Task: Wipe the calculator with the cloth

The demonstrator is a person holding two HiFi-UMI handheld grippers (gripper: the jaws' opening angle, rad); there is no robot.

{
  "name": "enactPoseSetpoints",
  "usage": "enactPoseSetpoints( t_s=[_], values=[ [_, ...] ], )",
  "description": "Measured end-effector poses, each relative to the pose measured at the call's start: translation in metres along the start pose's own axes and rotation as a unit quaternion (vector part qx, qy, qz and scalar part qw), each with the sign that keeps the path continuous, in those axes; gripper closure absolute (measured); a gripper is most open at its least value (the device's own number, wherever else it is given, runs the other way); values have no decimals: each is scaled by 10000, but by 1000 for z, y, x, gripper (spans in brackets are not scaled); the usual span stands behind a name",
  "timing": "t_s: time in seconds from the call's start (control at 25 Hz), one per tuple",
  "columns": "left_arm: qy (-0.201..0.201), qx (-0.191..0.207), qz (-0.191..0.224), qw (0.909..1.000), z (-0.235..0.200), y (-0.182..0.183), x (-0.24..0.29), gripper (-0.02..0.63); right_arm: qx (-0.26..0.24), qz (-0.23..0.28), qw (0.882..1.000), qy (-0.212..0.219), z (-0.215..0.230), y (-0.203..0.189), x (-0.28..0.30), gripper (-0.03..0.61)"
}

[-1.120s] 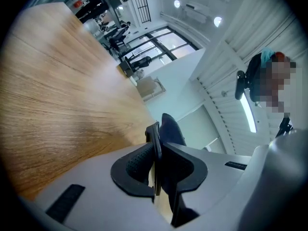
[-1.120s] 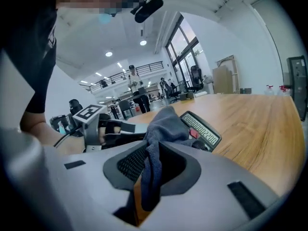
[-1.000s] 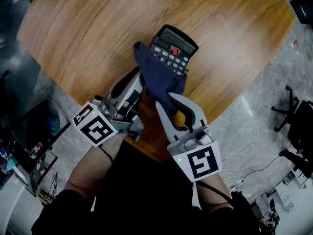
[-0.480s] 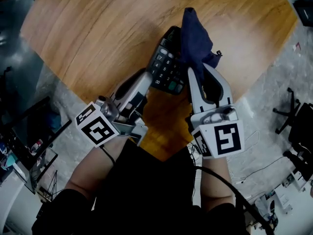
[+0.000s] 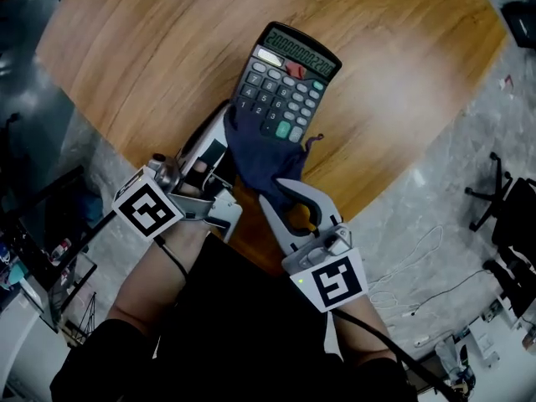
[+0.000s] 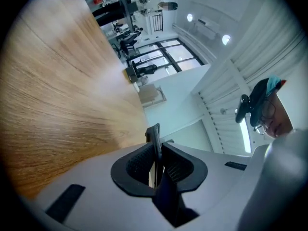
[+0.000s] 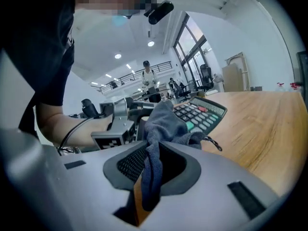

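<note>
A black calculator (image 5: 283, 82) with grey keys and a lit display is held tilted above the round wooden table (image 5: 151, 48). My left gripper (image 5: 224, 132) is shut on its near left edge; in the left gripper view that edge (image 6: 154, 141) shows as a thin dark strip between the pads. My right gripper (image 5: 280, 193) is shut on a dark blue cloth (image 5: 255, 153), which lies bunched against the calculator's near end. In the right gripper view the cloth (image 7: 161, 124) rises from the jaws and covers the calculator's (image 7: 201, 112) near keys.
The table's curved edge runs just under both grippers, with grey floor beyond. An office chair (image 5: 502, 199) and white cables (image 5: 410, 266) are on the floor at the right. A person (image 7: 147, 73) stands far off in the right gripper view.
The right gripper has drawn the cloth back from the calculator's far end to its near end, so the display and most keys are now uncovered. The left gripper keeps its hold, slightly rolled.
</note>
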State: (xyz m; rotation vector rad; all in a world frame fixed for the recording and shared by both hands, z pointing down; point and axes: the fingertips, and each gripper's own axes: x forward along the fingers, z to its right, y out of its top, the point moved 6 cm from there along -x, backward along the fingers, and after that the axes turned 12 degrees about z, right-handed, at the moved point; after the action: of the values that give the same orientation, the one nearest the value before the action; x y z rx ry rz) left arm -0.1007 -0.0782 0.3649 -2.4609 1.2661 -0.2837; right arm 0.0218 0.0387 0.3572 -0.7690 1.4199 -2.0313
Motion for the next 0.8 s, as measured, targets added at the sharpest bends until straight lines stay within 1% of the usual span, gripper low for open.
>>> enactPoseSetpoints(
  t_s=[0.04, 0.12, 0.24, 0.32, 0.44, 0.56, 0.64, 0.72, 0.8],
  values=[
    [-56, -118, 22, 9999, 4, -2, -1, 548, 4, -97, 10000, -16, 0, -8, -5, 506],
    [-174, -466, 13, 9988, 11, -9, -2, 548, 109, -177, 9996, -214, 8, -20, -13, 506],
    [-259, -982, -88, 9948, 16, -8, 2, 548, 245, -8, 9975, -656, 30, -17, -3, 506],
    [-277, -1205, -173, 9922, 17, -7, 2, 548, 247, 205, 9951, -932, 44, -9, 6, 506],
    [-286, -1406, -282, 9892, 17, -12, -2, 548, 134, 684, 9882, -1363, 69, 5, 10, 506],
    [-314, -1643, -341, 9853, 19, -18, -5, 548, -55, 827, 9789, -1866, 99, 12, 0, 506],
    [-368, -1741, -358, 9834, 22, -19, -5, 548, -174, 918, 9729, -2113, 116, 18, -7, 506],
    [-428, -1748, -338, 9831, 25, -17, -4, 548, -325, 987, 9705, -2173, 124, 23, -9, 506],
    [-456, -1756, -280, 9830, 25, -15, -3, 548, -458, 1020, 9726, -2037, 121, 24, -7, 506]
  ],
)
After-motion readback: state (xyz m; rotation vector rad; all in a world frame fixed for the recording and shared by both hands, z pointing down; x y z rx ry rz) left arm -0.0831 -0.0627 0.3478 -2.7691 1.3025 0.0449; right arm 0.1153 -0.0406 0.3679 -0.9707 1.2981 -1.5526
